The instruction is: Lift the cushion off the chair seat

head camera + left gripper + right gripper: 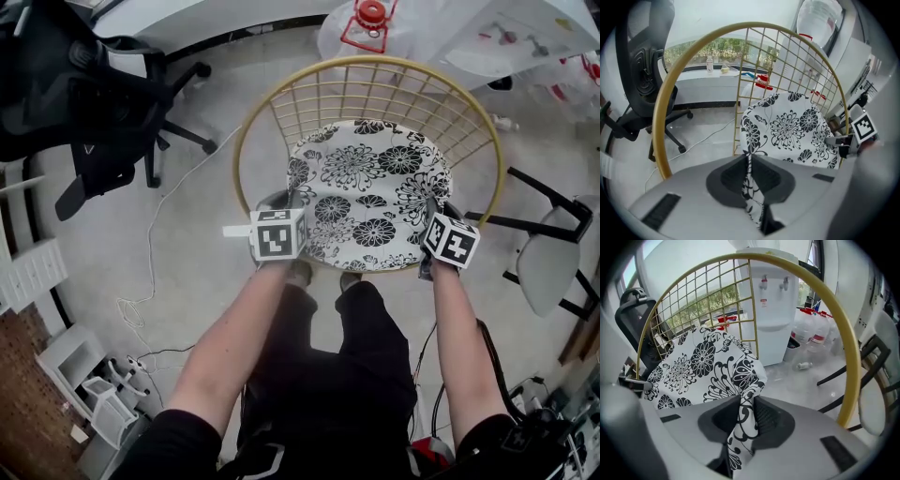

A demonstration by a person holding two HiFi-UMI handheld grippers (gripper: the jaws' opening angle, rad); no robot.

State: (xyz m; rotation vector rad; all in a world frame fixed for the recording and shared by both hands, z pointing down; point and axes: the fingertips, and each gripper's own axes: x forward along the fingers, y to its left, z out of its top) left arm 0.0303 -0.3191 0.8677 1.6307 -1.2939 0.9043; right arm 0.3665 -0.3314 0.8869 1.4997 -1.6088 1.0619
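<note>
Both tools are clamped on the cushion (370,192). Left gripper (278,201) has its jaws pinched on the near-left edge; in its own view a fold of the black-and-white floral fabric runs straight up between the two pads (733,176), squeezed thin. Right gripper (434,210) does the same on the near-right edge, with bunched fabric between its pads (764,416) and the jaws a bit wider apart than the left's.

The cushion sits inside the round gold wire chair (246,131), spread over the seat with its far edge toward the grid back. Both gripped edges are pulled up into peaks. The middle looks slack and may be resting on the seat — can't tell from the head view whether it has cleared.

Both grippers point steeply down at the chair's front rim, one on each side, with the person's legs between them.

Surroundings: a black office chair (84,103) to the left, a white cable (155,234) trailing over the floor beside it, and a water dispenser (771,296) behind the wire chair with big water bottles (811,336) next to it.
</note>
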